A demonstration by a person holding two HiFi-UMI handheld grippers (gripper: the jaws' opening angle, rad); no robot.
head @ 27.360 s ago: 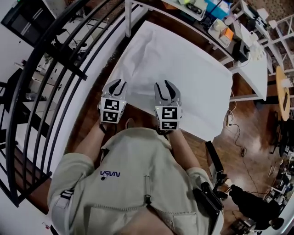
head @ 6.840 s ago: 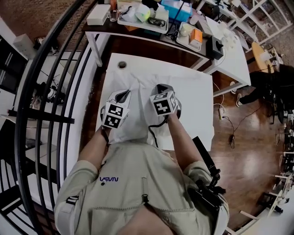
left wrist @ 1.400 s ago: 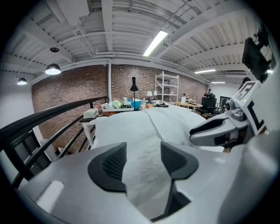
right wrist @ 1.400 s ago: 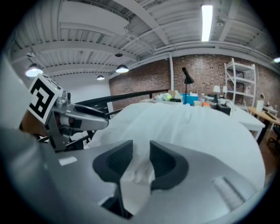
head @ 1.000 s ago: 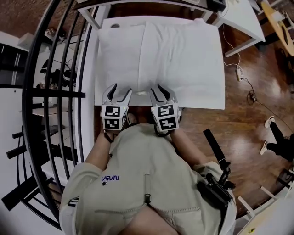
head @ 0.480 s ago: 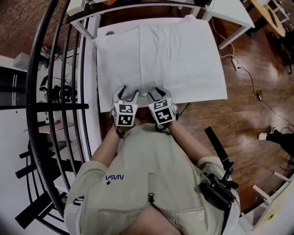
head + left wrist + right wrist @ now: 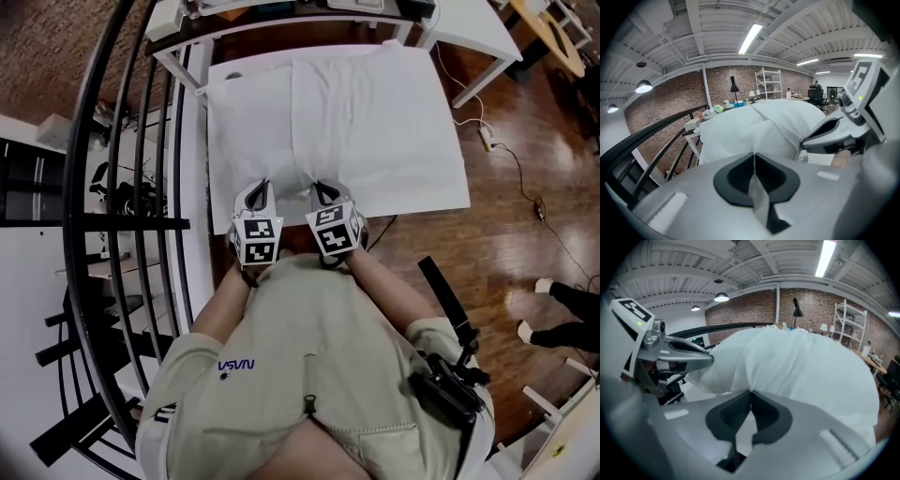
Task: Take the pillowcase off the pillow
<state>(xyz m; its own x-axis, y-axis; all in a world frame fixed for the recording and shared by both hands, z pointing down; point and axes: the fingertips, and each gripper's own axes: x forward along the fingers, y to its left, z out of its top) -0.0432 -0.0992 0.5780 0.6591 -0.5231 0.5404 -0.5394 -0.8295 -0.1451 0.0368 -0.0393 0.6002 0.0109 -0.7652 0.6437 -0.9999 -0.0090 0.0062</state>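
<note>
– head view is taken first. what is recorded nearest the camera?
– a beige shirt (image 7: 309,375) is noted at the bottom of the frame, with both forearms reached forward to the near edge of the white table (image 7: 455,187).
– and the tongs?
– the left gripper (image 7: 257,187) and the right gripper (image 7: 322,189) are found side by side at the near end of the pillow (image 7: 253,122). in the left gripper view the jaws are seen closing right down, tip to tip, on a thin strip of white cloth. the same is recorded in the right gripper view: jaws closing tip to tip, with white cloth nipped between the pads.
– where is the pillowcase found?
– the pillowcase (image 7: 370,122) is still on the pillow, which is laid on the table with its far end close to the table's far edge. a crease is noted running from near end to far end.
– beyond that?
– a black railing (image 7: 122,187) is recorded left of the table, wooden floor (image 7: 525,141) to its right, and a second white table (image 7: 469,19) at the far right.
</note>
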